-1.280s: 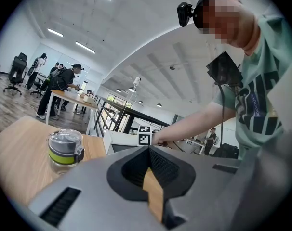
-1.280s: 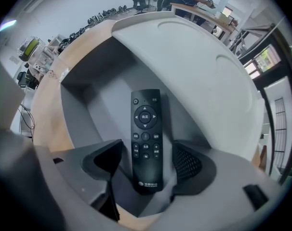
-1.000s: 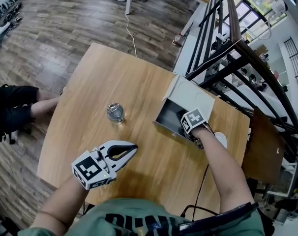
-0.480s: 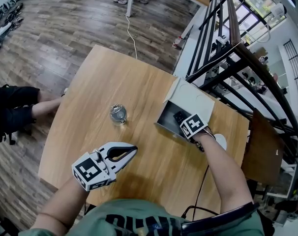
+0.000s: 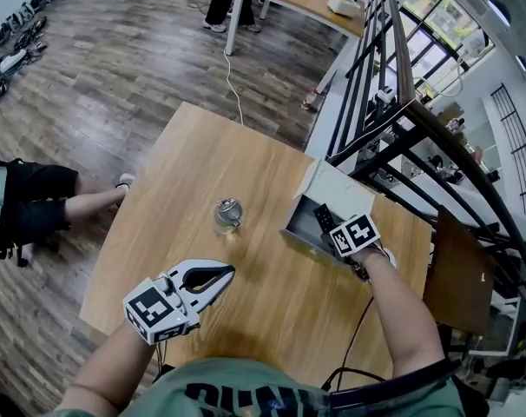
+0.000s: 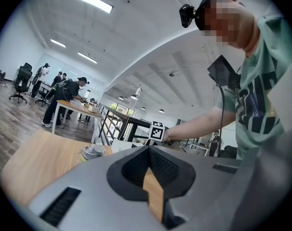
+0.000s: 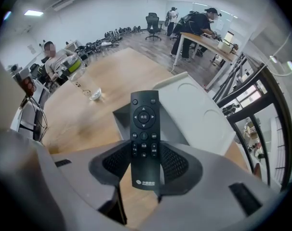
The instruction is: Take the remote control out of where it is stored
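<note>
My right gripper (image 5: 337, 229) (image 7: 145, 163) points steeply down over the open grey box (image 5: 299, 232) (image 7: 121, 121) at the table's right side. Its jaws have just closed and are shut on a black remote control (image 7: 144, 138) (image 5: 323, 219). They grip its lower end, and its button face stands up toward the camera, above the box. The box's white lid (image 5: 333, 186) (image 7: 196, 110) lies folded back behind it. My left gripper (image 5: 226, 273) (image 6: 148, 153) hovers over the table's near left part, shut and holding nothing.
A small clear jar (image 5: 228, 212) (image 6: 92, 151) (image 7: 91, 92) stands mid-table on the wooden top (image 5: 185, 172). A black metal railing (image 5: 393, 120) runs along the table's right and far side. A seated person's legs (image 5: 46, 200) are at the left. A cable (image 5: 354, 337) hangs near the front edge.
My right gripper has risen out of the box with the remote control in its jaws. My left gripper has drifted a little up and across the table.
</note>
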`<state>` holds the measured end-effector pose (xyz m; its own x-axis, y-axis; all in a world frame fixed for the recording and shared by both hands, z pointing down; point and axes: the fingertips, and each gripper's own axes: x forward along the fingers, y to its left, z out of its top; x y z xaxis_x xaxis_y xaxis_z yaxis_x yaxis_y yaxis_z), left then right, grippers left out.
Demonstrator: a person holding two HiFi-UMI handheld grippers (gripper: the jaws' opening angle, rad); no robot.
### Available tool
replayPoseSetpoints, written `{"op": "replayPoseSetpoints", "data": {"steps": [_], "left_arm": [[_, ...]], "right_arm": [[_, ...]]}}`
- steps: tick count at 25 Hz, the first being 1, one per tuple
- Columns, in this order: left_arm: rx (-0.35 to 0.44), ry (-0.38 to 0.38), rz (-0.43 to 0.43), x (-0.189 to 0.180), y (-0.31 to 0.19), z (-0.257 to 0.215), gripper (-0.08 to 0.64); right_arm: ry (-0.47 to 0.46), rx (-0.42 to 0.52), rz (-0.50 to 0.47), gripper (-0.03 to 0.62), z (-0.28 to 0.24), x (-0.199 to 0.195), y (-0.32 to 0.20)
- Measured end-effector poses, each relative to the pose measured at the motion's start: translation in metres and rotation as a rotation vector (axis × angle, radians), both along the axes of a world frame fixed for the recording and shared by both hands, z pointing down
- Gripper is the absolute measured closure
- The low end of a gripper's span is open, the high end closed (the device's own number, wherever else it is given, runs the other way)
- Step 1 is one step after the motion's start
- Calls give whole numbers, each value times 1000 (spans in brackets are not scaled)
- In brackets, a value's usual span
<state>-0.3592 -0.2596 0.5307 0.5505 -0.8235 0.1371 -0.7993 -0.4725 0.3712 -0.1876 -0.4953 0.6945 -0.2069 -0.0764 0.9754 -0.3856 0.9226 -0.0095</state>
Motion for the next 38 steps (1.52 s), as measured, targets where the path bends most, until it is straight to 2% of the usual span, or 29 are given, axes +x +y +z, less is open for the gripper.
{"op": "replayPoseSetpoints", "data": {"steps": [5,11,18,22,26,30,33,38], "left_arm": [[38,-8,-15,-36,29,-28,568],[99,-29,-10,-77,65,-73,568],[136,-44,11,-91,117,-108,568],[173,-53,8,-81,130,-133,568],[193,-59,-10,-43,152,-154,569],[216,-75,-47,16,161,-166,568],[210,-17,-63,81,170,-169,568],[186,25,-10,197,177,-162,569]], "right_arm": [[-95,32,59,407,-51,-19,22],[-273,81,171,407,-129,-37,61],[-457,154,264,407,-214,-14,130],[-581,208,282,407,-260,7,162],[-702,249,274,407,-299,49,196],[-813,286,213,407,-325,103,219],[-871,293,173,407,-336,156,242],[-939,268,155,407,-338,251,284]]}}
